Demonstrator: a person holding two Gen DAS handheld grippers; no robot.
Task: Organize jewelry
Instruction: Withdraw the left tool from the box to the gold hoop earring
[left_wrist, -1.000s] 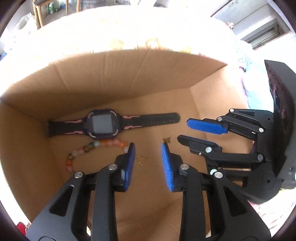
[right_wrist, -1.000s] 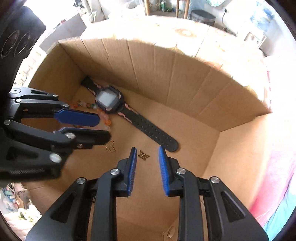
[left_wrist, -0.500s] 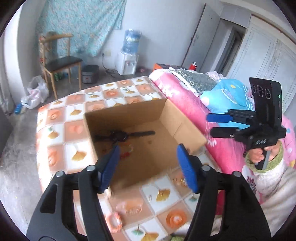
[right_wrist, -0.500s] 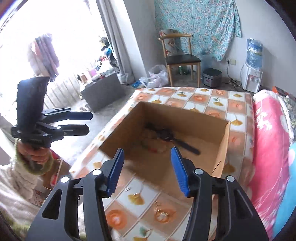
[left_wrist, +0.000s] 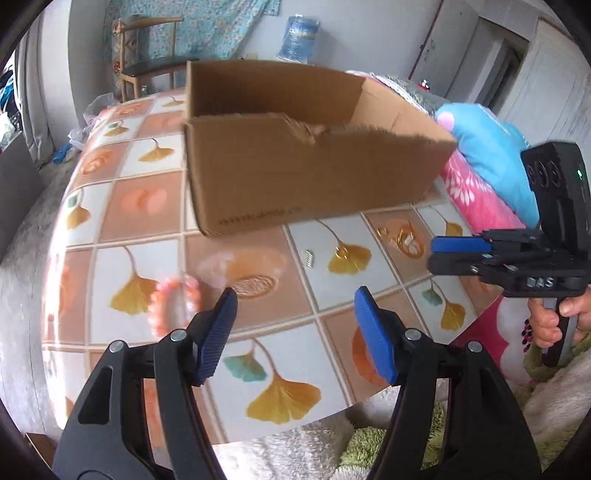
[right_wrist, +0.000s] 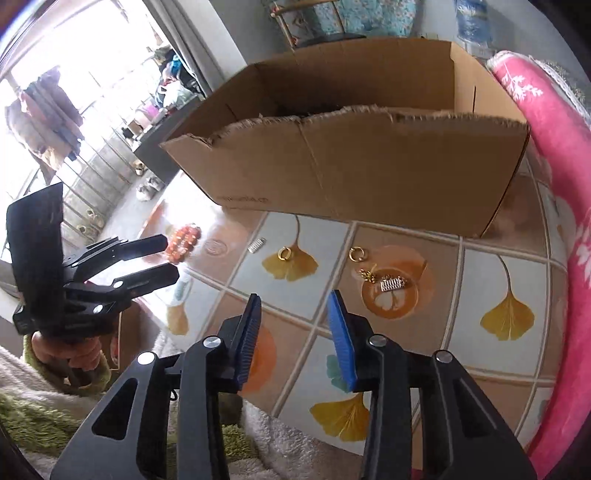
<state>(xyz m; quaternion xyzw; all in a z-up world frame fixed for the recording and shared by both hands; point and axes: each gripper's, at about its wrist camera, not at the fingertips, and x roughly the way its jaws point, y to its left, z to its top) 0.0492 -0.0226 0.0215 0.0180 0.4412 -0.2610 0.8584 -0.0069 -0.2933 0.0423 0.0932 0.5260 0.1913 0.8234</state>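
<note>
While both tools gape, left tool (left_wrist: 293, 325) near bead bracelet (left_wrist: 176, 308) (blurred)

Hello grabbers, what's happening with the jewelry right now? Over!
Left gripper open, empty. Right gripper open, empty. Bead bracelet, two gold rings and a chain lie loose on the table before the box. Nothing blocking.

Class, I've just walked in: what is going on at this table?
A person holds a tool in each hand, sorting jewelry into a cardboard box. Both the left tool and the right tool are open and empty, held above the table's near edge. A pink bead bracelet, two gold rings and a chain lie on the tablecloth.
</note>
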